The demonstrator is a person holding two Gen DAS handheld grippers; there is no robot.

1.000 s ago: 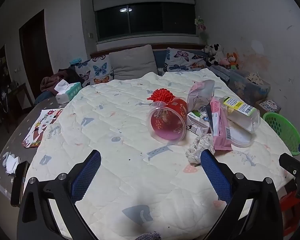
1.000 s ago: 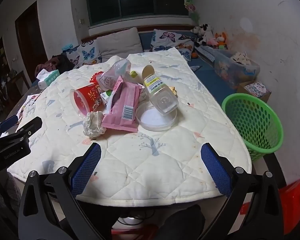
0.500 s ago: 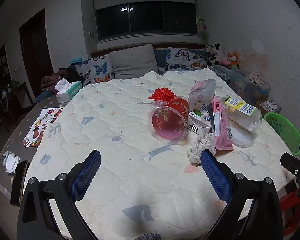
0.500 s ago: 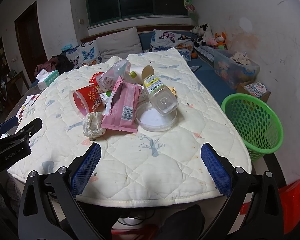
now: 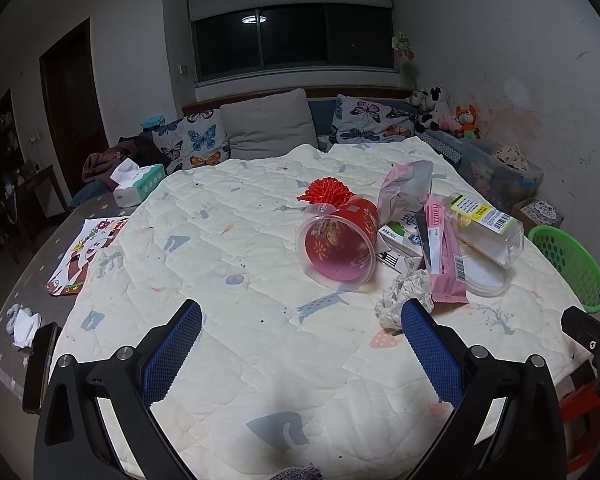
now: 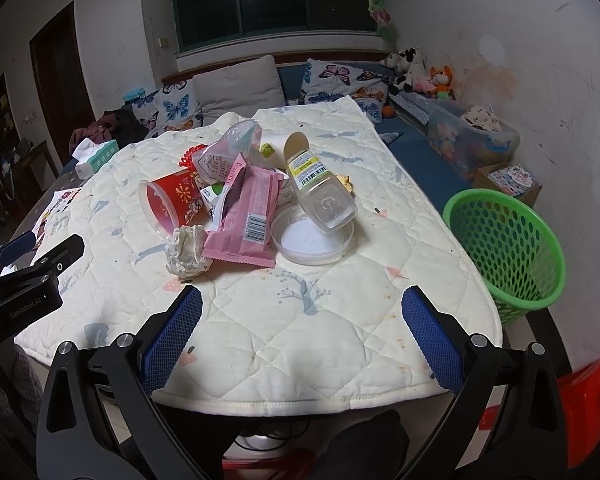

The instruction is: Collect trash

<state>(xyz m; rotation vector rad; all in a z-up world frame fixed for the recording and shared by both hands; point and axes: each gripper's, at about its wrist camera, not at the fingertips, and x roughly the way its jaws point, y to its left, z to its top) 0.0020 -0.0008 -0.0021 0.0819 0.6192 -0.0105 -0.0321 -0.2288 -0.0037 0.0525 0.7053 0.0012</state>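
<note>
A pile of trash lies on the quilted table: a tipped red cup [image 5: 338, 248] [image 6: 168, 200], a crumpled paper ball [image 5: 400, 298] [image 6: 188, 250], a pink wrapper [image 5: 444, 256] [image 6: 248, 216], a clear bottle [image 5: 486, 228] [image 6: 320, 188] resting on a round plastic lid [image 6: 312, 236], a clear bag [image 5: 408, 184] and a small carton [image 5: 400, 240]. My left gripper [image 5: 300, 334] is open and empty, short of the pile. My right gripper [image 6: 300, 320] is open and empty over the table's near edge. A green mesh basket [image 6: 508, 248] [image 5: 568, 260] stands on the floor to the right.
A tissue box [image 5: 138, 184], a printed sheet [image 5: 84, 256], a phone [image 5: 40, 364] and a scrap of tissue [image 5: 22, 320] lie on the table's left side. A sofa with cushions [image 5: 268, 124], a storage bin [image 6: 472, 136] and a red stool [image 6: 588, 404] surround the table.
Both grippers have drifted slightly; the view has barely shifted. Nothing was taken hold of and the trash has not moved.
</note>
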